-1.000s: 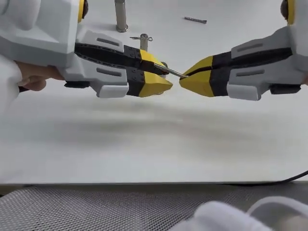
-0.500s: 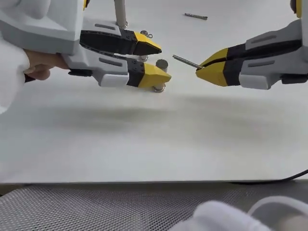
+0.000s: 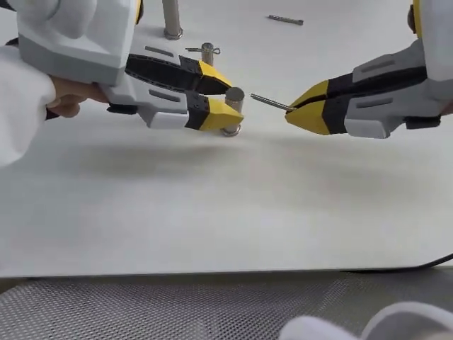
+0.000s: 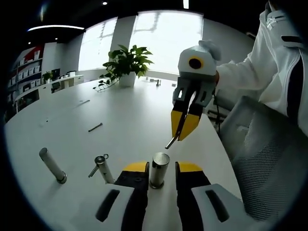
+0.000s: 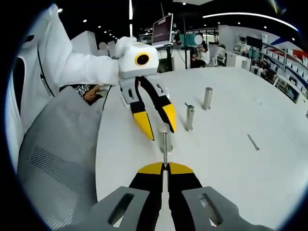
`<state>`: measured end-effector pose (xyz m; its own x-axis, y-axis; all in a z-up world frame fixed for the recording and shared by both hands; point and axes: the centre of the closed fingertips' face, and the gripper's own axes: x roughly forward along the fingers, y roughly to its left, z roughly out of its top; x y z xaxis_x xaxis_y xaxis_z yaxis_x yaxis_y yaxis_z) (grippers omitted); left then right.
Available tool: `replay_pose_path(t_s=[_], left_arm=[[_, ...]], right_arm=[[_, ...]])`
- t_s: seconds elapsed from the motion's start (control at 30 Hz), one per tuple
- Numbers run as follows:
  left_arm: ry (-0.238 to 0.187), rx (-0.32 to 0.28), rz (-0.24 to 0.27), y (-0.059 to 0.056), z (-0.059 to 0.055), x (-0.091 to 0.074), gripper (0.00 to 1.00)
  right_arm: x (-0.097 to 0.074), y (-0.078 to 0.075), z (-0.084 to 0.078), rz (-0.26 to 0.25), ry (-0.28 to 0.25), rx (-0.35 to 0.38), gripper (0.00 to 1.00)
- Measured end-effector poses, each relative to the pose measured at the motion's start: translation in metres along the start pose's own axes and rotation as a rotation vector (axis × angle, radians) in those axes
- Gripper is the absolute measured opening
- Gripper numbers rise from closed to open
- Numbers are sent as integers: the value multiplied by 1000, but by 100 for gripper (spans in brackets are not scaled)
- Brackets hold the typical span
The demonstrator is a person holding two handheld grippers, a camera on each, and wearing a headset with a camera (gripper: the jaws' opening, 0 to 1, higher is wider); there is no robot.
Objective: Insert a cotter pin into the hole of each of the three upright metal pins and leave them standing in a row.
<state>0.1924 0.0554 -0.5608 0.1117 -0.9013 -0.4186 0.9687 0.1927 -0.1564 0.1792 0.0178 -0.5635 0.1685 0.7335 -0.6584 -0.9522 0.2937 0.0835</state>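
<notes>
A short upright metal pin (image 3: 234,97) stands on the white table between the yellow jaws of my left gripper (image 3: 230,99), which is open with one jaw on each side of it. In the left gripper view this pin (image 4: 159,169) rises in the gap between the jaws. My right gripper (image 3: 291,110) is shut on a thin cotter pin (image 3: 267,102) that points at the pin's top, a short way off. A second pin (image 3: 207,53) behind it carries a cotter pin through it. The third pin (image 3: 170,18) stands further back.
A loose cotter pin (image 3: 285,20) lies on the table at the back right. The table's front edge (image 3: 226,273) meets a grey mesh chair seat. A potted plant (image 4: 126,65) stands at the table's far end. A black cable (image 3: 417,265) runs at the front right.
A second ago both grippers met on the cotter pin. The left one let go, opened and moved around the short upright pin. The right one drew back a little, keeping the cotter pin.
</notes>
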Motion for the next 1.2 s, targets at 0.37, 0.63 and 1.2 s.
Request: replay_pose_path(t_s=[0.37, 0.63, 1.2], left_arm=[[-4, -1, -16, 0, 0, 2, 13], [-5, 11, -21, -2, 1, 1, 12], [-8, 10, -29, -4, 1, 0, 12]], right_arm=[[4, -1, -1, 25, 18, -6, 0], [6, 0, 0, 45, 34, -41, 0], [13, -1, 2, 61, 54, -88, 0]])
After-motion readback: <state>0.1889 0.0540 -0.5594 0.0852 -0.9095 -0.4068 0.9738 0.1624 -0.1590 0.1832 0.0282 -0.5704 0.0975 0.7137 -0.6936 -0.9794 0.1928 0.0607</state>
